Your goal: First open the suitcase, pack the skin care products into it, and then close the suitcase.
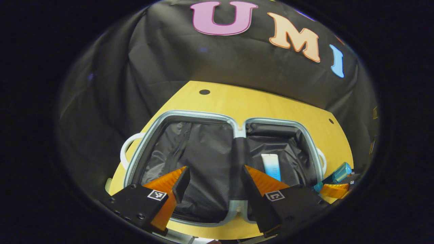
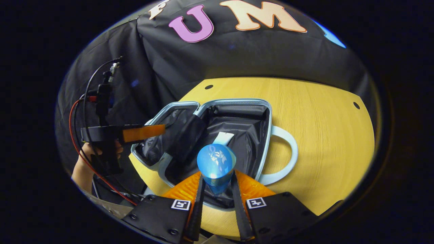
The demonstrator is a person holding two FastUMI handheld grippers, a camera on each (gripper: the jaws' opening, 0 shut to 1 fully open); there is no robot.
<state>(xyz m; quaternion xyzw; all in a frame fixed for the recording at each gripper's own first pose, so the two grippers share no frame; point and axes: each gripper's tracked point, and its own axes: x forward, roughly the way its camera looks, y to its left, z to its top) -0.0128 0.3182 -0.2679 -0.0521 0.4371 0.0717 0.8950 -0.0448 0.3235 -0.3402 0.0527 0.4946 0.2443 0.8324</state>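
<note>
The suitcase (image 2: 234,112) lies open mid-frame on the counter (image 2: 322,135), bare wood to its right. My right hand-held gripper (image 2: 217,189) pinches a blue bottle (image 2: 216,164) above the near rim; my left hand-held gripper (image 1: 213,183) hangs spread over the lining.

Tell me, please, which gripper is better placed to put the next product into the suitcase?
Right: the right gripper already clamps the blue bottle above the open suitcase. The left gripper is open and holds nothing.
</note>
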